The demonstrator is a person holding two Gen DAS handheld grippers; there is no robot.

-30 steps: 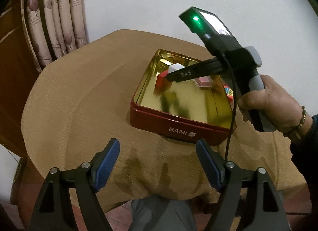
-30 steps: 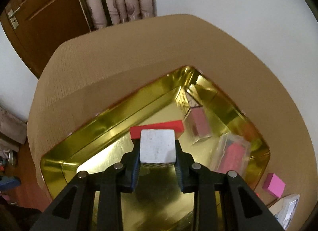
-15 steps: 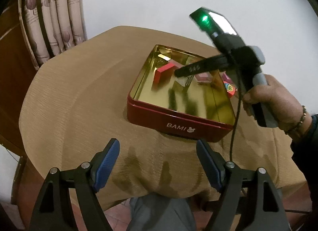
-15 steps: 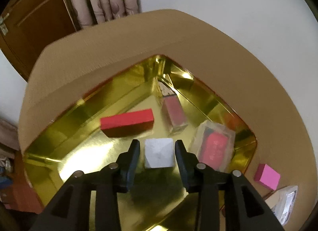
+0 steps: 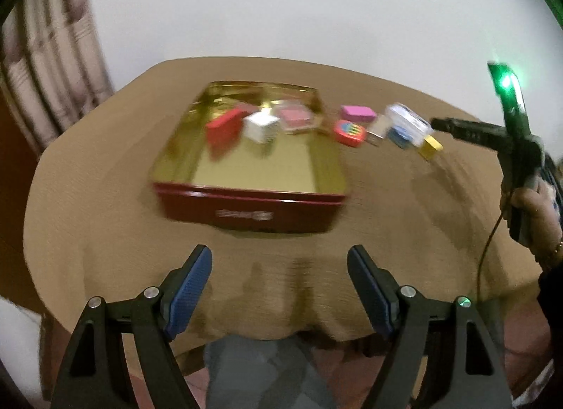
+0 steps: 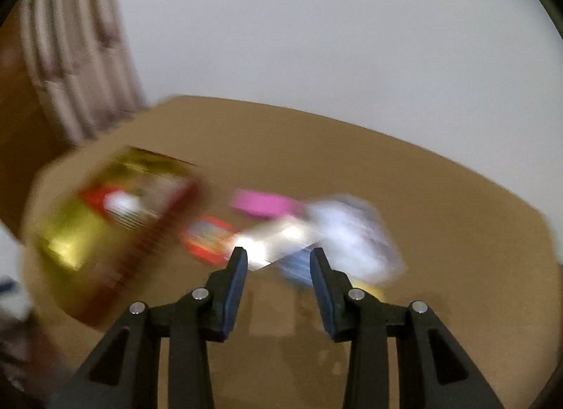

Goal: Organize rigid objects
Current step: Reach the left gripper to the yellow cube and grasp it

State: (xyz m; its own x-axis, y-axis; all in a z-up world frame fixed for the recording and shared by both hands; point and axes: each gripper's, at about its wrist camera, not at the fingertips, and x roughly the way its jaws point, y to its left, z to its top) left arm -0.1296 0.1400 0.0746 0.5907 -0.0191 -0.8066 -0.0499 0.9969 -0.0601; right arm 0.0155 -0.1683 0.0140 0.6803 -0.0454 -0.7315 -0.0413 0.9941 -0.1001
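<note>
Several blurred items point(image 6: 316, 233) beyond the empty right hand-held gripper point(image 6: 278, 261) defy identification.

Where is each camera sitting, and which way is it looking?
Left wrist: on the left gripper, looking down over the tin and table; the right gripper and a hand show.
Right wrist: on the right gripper, blurred, facing loose items.
Shared: tin, pink block.

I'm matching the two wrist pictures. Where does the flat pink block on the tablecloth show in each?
Left wrist: flat pink block upper right of centre, beyond the tin's right side.
Right wrist: blurred pink block at centre, above the fingertips.
Shared landmark: gold-lined red tin, left of it in both.
</note>
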